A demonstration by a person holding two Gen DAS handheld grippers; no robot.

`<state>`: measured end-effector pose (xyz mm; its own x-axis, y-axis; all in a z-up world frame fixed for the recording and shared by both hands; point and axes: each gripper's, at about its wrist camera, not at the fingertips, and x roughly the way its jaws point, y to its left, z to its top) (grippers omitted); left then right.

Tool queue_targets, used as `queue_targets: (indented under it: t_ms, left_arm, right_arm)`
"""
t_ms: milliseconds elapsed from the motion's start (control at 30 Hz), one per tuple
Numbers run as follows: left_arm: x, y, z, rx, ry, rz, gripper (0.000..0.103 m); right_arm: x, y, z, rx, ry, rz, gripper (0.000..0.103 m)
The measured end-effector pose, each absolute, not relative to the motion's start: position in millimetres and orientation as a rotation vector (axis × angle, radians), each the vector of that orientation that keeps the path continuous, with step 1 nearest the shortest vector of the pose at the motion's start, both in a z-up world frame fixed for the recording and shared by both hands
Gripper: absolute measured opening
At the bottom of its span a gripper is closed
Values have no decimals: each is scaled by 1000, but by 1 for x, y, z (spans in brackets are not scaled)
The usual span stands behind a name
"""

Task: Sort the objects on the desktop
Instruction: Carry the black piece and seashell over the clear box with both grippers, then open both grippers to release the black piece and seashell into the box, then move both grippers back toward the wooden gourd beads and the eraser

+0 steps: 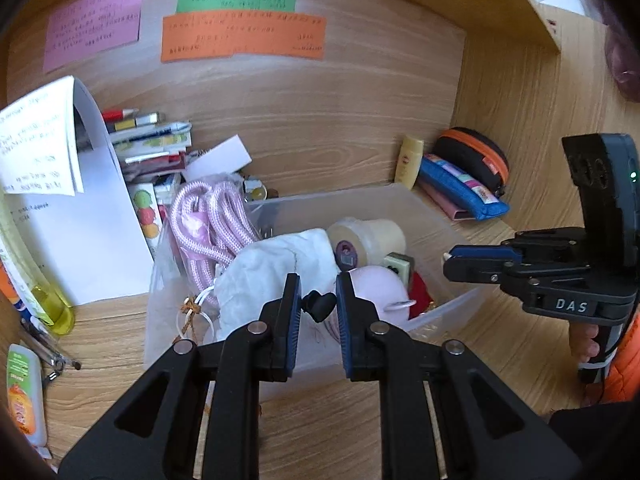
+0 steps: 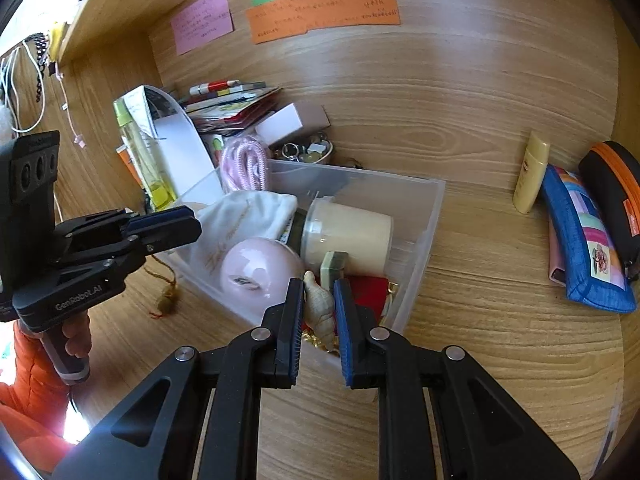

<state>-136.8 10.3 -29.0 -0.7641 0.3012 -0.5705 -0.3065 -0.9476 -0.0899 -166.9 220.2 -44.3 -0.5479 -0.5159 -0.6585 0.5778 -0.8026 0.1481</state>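
A clear plastic bin (image 1: 452, 224) (image 2: 434, 216) stands on the wooden desk. In it lie a white cloth pouch (image 1: 276, 264) (image 2: 244, 216), a cream candle jar (image 1: 372, 234) (image 2: 348, 236), a pink round case (image 1: 380, 286) (image 2: 260, 270) and a red item (image 2: 370, 288). My left gripper (image 1: 318, 304) is shut on a small black heart-shaped piece (image 1: 320, 305) above the bin. My right gripper (image 2: 318, 308) is shut on a beige seashell (image 2: 320, 308) over the bin's near corner. Each gripper shows in the other's view: right gripper (image 1: 480, 258), left gripper (image 2: 168, 226).
A pink rope (image 1: 212, 220) hangs at the bin's far left, by a stack of books and papers (image 1: 152, 144). A yellow tube (image 2: 530, 172), a blue pouch (image 2: 584, 240) and a black-orange case (image 2: 616, 196) lie to the right. Bottles and pens (image 1: 24, 388) lie at the left.
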Motion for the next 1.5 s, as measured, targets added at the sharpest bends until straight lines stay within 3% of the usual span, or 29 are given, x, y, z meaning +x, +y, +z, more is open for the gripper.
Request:
queue_targets:
  t_ms: [533, 667, 767, 833, 967, 1100, 1233, 1400, 1500]
  left_arm:
    - [-142, 11, -40, -900, 14, 2665, 17]
    - [-136, 12, -38, -877, 33, 2690, 32]
    - [-129, 14, -35, -860, 51, 2710, 38]
    - [-125, 14, -33, -846, 55, 2722, 44]
    - [-115, 15, -27, -810, 60, 2740, 53]
    - [-101, 13, -20, -776, 70, 2780, 66]
    - [-86, 7, -14, -747, 58, 2812, 73]
    - [-67, -2, -10, -722, 41, 2863, 84]
    - [-55, -7, -10, -707, 49, 2906, 92]
  right_arm:
    - [-176, 210, -54, 990, 145, -2318, 14]
    - [-171, 207, -53, 995, 174, -2335, 15]
    - [-166, 208, -50, 986, 177, -2352, 24]
    - [-161, 208, -47, 971, 181, -2366, 35]
    - [-147, 207, -40, 928, 198, -2388, 41]
    - [-130, 207, -31, 882, 214, -2417, 56]
    - [-113, 208, -22, 828, 220, -2449, 71]
    - [-93, 209, -17, 803, 207, -2457, 82]
    - [-82, 209, -17, 817, 173, -2429, 83]
